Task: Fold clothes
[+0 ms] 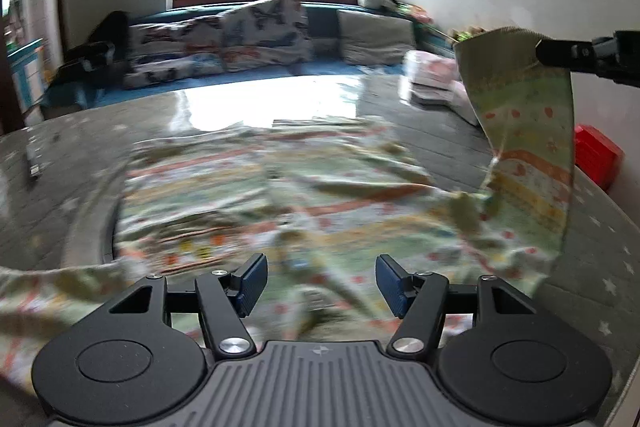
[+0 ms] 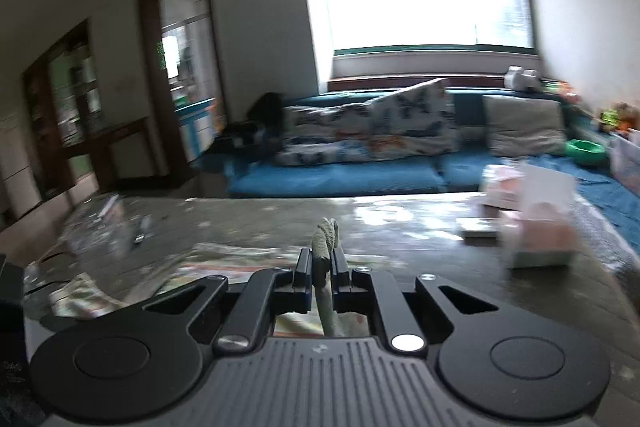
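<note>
I see a pale green printed garment (image 1: 248, 195) with orange, yellow and white bands lying spread and wrinkled across the grey desk (image 1: 60, 187). One ribbed-edged part of it (image 1: 524, 115) is lifted at the right, hanging down in a twisted strip to the rest.

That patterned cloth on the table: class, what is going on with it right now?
A person holding a gripper in each hand is folding it. The right gripper is shut on one edge of the patterned cloth and holds that part lifted above the table, while the rest lies rumpled on the surface. The left gripper is open over the cloth, with nothing between its pads. The fold is not yet laid down.
</note>
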